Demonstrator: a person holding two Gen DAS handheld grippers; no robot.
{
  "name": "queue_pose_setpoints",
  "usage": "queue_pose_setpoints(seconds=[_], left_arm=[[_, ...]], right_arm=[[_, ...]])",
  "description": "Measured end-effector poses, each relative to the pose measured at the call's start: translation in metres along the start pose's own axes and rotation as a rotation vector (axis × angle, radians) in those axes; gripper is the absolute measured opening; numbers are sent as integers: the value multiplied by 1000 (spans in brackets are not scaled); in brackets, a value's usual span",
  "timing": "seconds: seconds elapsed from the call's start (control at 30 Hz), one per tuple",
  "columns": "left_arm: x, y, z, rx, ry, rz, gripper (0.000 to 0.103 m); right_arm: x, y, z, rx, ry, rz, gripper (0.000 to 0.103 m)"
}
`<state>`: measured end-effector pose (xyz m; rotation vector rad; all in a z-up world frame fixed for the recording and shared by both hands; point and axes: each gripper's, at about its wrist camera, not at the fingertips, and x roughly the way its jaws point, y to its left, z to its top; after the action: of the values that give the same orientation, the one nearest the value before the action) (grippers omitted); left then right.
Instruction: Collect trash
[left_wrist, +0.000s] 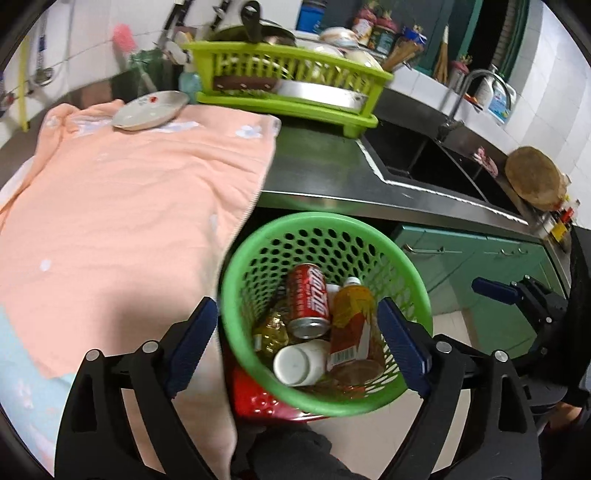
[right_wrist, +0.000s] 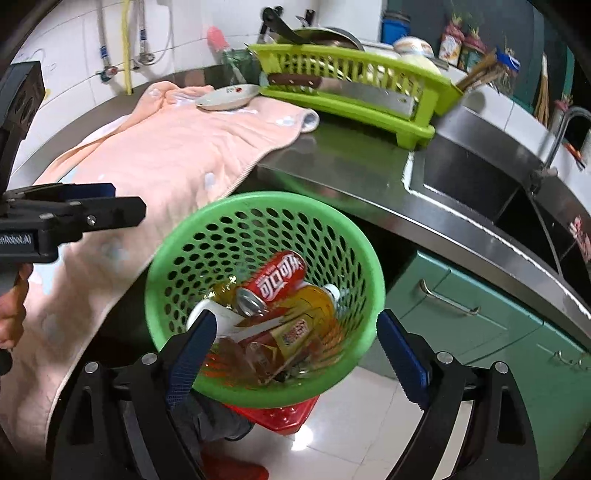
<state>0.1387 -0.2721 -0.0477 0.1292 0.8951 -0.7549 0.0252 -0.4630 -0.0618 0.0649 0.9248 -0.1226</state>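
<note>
A green perforated basket stands on a red stool below the counter edge; it also shows in the right wrist view. It holds a red cola can, an amber drink bottle, a white pill bottle and a yellow bottle. The can and amber bottle also show in the right wrist view. My left gripper is open and empty above the basket. My right gripper is open and empty above the basket.
A peach towel covers the steel counter, with a white plate on it. A lime dish rack stands behind, a sink to the right. Green cabinets run below. The left gripper shows at the right view's left edge.
</note>
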Motion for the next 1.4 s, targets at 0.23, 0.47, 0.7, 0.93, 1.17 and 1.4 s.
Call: queue_pose_setpoints(seconds=[0.23,0.47,0.7,0.93,1.17,1.4], left_arm=[[-43,18,-11,-14,-80,83,92],[-76,38,-24,-56,-135,164,93],[-102,49,-38,-68,-196,205,93],[-118,56,-52,-86,-206,238,96],[-135,57,-62,-76,-241,287,97],[-141,58,-68,-84,-249,296,97]], right_arm=[[-17,27,2,-26,-65,-7,87],[-32,52,3,7,-121,25,87],[-50,78,7,5,-196,24,87],[-70,91,11,43,-265,54,88],[-78,95,8,76,-297,54,89],[-79,94,3,91,-300,46,89]])
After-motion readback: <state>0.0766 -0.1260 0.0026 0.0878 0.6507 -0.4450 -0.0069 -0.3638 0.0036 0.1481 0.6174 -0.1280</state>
